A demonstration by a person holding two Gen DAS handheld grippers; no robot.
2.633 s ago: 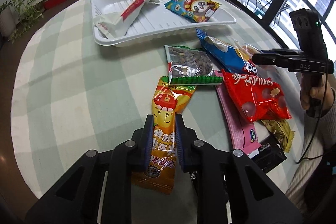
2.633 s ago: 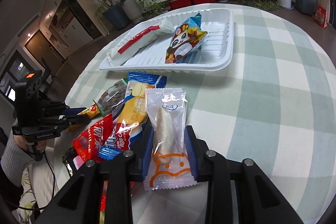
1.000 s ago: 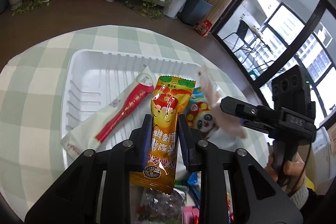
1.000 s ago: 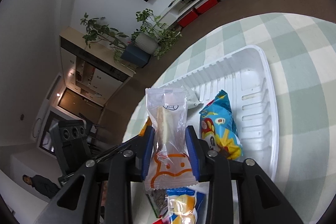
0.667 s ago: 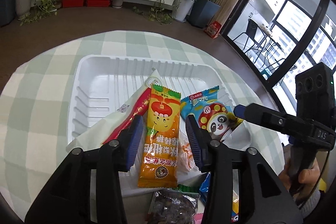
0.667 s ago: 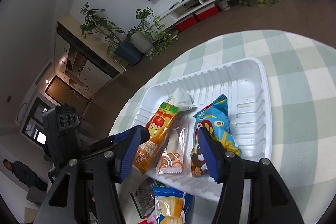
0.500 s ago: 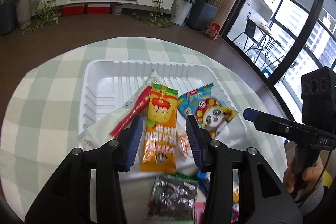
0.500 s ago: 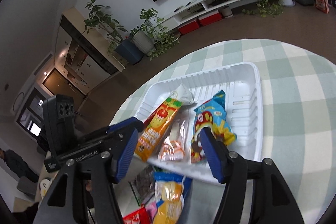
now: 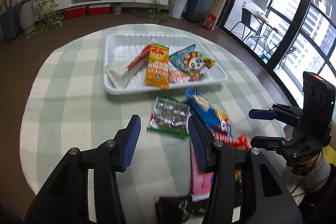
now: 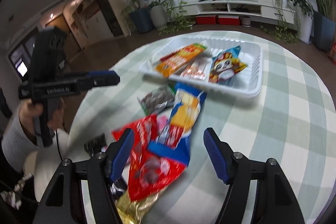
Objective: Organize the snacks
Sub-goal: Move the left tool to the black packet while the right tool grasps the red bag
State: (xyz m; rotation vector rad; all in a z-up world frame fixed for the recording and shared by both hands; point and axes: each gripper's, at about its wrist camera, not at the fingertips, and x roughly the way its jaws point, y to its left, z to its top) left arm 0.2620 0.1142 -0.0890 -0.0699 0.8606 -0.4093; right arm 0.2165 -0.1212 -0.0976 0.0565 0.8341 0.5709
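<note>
White ribbed plastic tray [image 9: 117, 89] is seen on a round table [image 9: 69, 85] covered in pale green-and-white check cloth. Four flat film packets lie in the tray: a white-and-red packet [image 9: 128, 68], a glossy orange packet [image 9: 157, 66], a clear packet with orange print [image 9: 178, 77], and a blue panda packet [image 9: 193, 61].

Loose packets are left on the cloth in front of the tray: a clear nut packet with green edge [image 9: 169, 117], a long blue packet [image 9: 206, 110], a red packet [image 10: 151, 159], a pink packet [image 9: 200, 177], and a crinkled gold foil one [image 10: 130, 209], shown only by the right wrist view.

Left gripper [image 9: 163, 133]: ridged blue pads, jaws apart, nothing between them; they have just been opening. Right gripper [image 10: 168, 150]: jaws wide apart over the blue and red packets, not pressing either; they too have just been opening.

A hand [image 10: 31, 108] and grey knit sleeve [image 10: 14, 138] are recorded in the right view; the black packet [image 9: 176, 207] is clear only in the left view.
</note>
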